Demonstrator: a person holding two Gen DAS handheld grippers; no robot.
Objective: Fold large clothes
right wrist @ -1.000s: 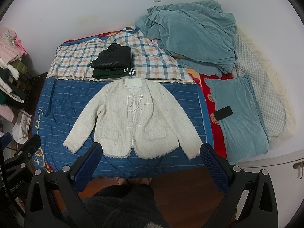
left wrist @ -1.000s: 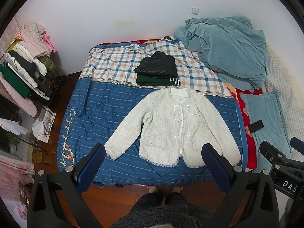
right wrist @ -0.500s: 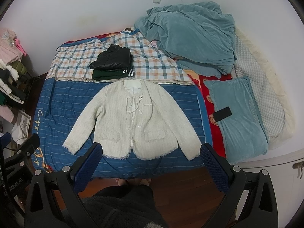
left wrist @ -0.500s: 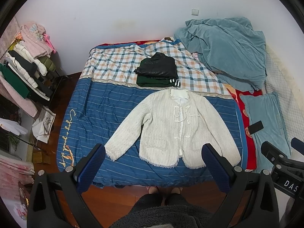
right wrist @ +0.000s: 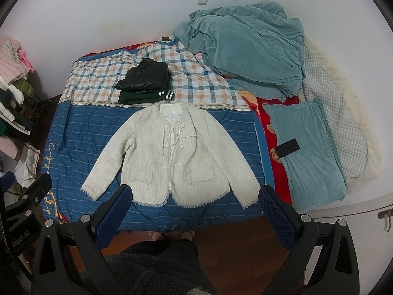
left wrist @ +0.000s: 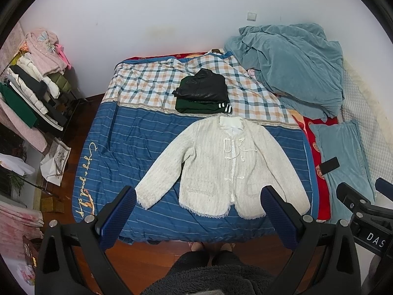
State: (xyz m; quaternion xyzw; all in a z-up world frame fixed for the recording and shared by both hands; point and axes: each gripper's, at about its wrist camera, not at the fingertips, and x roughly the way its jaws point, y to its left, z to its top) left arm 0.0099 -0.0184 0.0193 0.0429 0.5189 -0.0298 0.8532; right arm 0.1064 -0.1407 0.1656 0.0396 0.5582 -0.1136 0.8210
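Left wrist view: left gripper [left wrist: 197,205] held high above the near edge of the bed [left wrist: 115,147], blue-padded jaws spread wide, nothing between them. Cream-white tweed jacket with fringed hem [left wrist: 221,167] spread flat and face up on the blue striped quilt, collar toward the far edge, hem close to the near edge, both sleeves angled outward. Just beyond the collar, a folded black leather garment [left wrist: 202,87] stacked on a folded dark green garment with white-striped cuff [left wrist: 201,105], on the checked part of the cover. Crumpled teal blanket [left wrist: 292,66] at the far right corner. Teal pillow [left wrist: 343,154] along the right edge, a black phone [left wrist: 330,165] lying on it. Rack of hanging clothes [left wrist: 29,91] beside the left edge.

Right wrist view: right gripper [right wrist: 195,204] likewise above the near edge, jaws wide apart, gripping nothing. Jacket [right wrist: 172,157] centred between them, untouched. Person's feet [right wrist: 172,234] on the wooden floor [right wrist: 233,243] against the near edge. Part of the left gripper's body at the left margin.
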